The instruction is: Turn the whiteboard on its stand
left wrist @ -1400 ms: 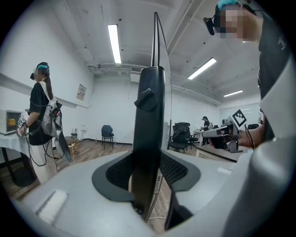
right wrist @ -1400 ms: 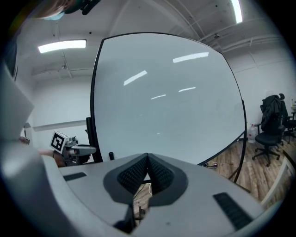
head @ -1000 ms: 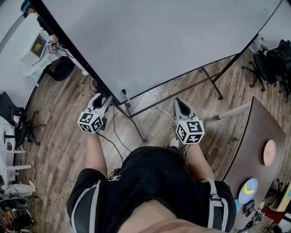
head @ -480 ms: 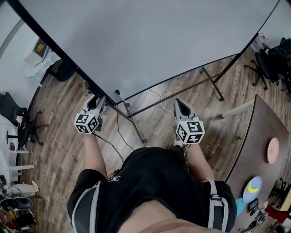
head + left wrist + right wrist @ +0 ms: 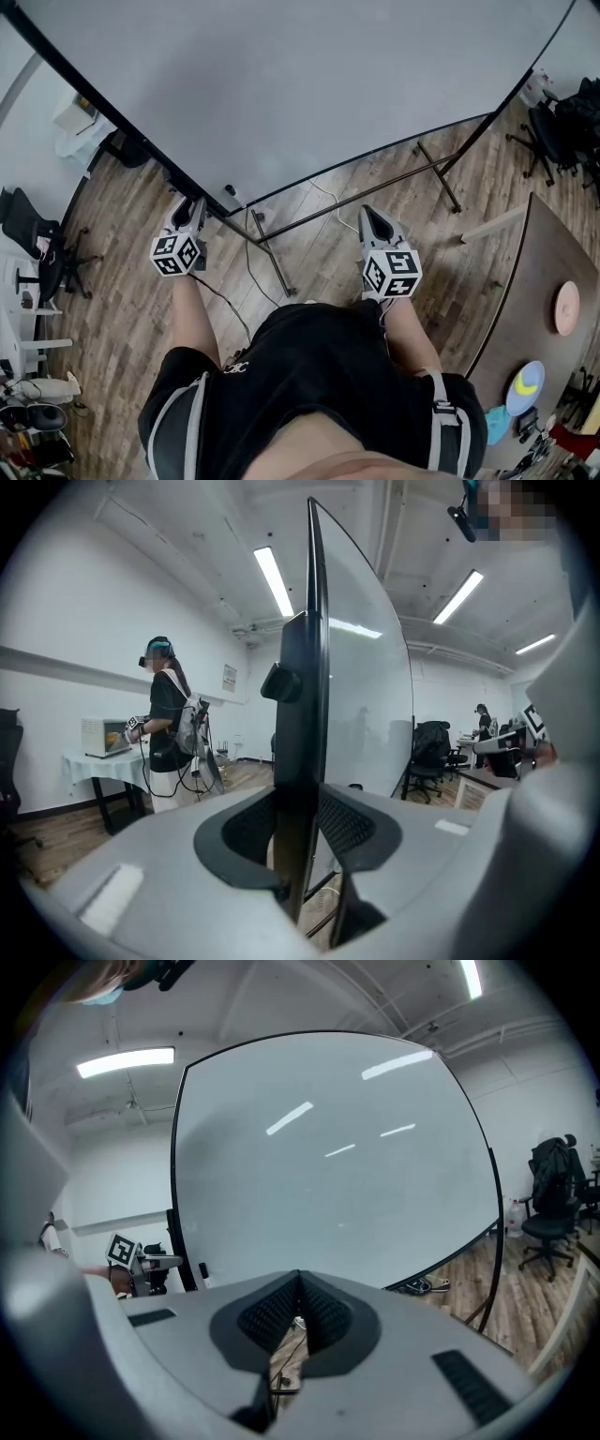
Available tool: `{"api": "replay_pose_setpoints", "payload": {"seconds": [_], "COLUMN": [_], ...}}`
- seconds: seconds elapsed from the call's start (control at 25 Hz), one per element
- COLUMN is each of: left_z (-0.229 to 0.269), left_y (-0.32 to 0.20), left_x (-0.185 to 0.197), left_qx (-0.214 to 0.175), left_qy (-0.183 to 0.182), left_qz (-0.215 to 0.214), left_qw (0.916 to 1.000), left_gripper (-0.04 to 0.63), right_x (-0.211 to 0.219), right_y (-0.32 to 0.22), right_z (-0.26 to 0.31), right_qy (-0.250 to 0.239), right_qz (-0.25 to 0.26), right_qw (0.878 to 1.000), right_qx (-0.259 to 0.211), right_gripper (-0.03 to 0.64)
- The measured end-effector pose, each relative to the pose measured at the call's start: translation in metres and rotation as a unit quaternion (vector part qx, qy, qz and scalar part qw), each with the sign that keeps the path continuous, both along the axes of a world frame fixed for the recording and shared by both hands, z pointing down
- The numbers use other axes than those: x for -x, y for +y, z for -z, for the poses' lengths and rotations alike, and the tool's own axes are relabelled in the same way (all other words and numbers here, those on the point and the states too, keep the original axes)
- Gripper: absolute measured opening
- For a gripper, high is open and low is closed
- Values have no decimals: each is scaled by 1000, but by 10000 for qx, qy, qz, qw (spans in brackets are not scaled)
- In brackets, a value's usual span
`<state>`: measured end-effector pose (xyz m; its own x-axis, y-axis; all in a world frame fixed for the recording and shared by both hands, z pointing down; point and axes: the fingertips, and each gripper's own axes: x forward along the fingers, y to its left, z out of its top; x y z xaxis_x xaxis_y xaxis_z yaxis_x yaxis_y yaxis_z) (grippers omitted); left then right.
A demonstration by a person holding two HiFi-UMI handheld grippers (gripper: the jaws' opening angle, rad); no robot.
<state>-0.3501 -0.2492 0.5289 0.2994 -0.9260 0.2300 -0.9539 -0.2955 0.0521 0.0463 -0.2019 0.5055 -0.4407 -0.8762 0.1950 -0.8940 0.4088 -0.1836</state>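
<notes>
While left gripper (image 5: 192,204) closes jaws round black side edge of whiteboard (image 5: 309,84), edge between pads, right gripper (image 5: 367,212) hangs empty, jaws together, apart from board; whiteboard tilted on stand (image 5: 438,174).

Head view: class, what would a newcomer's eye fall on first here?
The large white whiteboard with a black frame fills the top of the view. The left claw is closing around its black left edge; the right claw hangs shut and empty over the wood floor.
</notes>
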Motion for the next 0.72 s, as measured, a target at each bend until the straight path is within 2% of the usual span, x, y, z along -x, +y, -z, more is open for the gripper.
{"api": "replay_pose_setpoints", "payload": {"seconds": [0.24,0.4,0.44,0.6,0.72], "left_z": [-2,-17,-21,-24,-7], "left_y": [7,19,24,50,58], "left_x": [16,10,8,-7,-26], "left_qx": [76,325,377,259,21], "left_qy": [48,-549,-588,-62,32], "left_qz": [515,859,946,1174,1149], "left_qw": [9986,9943,9931,9927,9934], "left_gripper": [127,95,95,95,59], "right_x": [-11,-19,-19,-13,-6], "right_y": [13,22,24,31,30], "right_z": [6,2,2,7,15], "right_qy": [56,60,71,156,229], "right_qz": [-80,-74,-70,5,83], "right_qw": [9999,9999,9999,9998,9993], "right_qx": [-90,-71,-79,-156,-288], "right_gripper": [5,5,5,5,5]}}
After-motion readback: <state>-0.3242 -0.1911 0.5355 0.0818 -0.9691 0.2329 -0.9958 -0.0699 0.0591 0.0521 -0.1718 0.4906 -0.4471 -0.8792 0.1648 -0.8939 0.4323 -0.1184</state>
